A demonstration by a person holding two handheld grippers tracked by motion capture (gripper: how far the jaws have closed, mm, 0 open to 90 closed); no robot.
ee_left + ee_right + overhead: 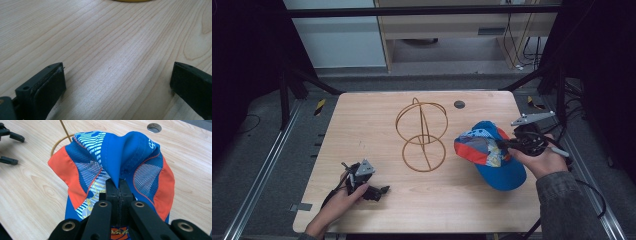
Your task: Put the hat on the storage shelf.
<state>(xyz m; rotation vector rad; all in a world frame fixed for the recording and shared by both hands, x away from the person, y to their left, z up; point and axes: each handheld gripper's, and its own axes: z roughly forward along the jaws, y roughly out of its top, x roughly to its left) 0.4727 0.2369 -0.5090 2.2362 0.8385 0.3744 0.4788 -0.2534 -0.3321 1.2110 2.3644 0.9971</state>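
Observation:
A blue, orange and white cap [489, 152] sits at the right of the wooden table [377, 115], lifted at its crown. My right gripper [507, 144] is shut on a pinched fold of the cap's blue fabric [117, 162]; the jaws meet tight in the right gripper view at my right gripper [119, 183]. A gold wire stand [422, 135] of rings rises at the table's middle, just left of the cap. My left gripper [379, 192] rests low at the front left, open, jaws wide apart over bare wood at my left gripper [117, 75].
A round grey grommet [459, 104] is set in the table near the far edge. Metal rails run along both sides of the table. In the right gripper view the left gripper's black fingers [10, 137] lie at the far left.

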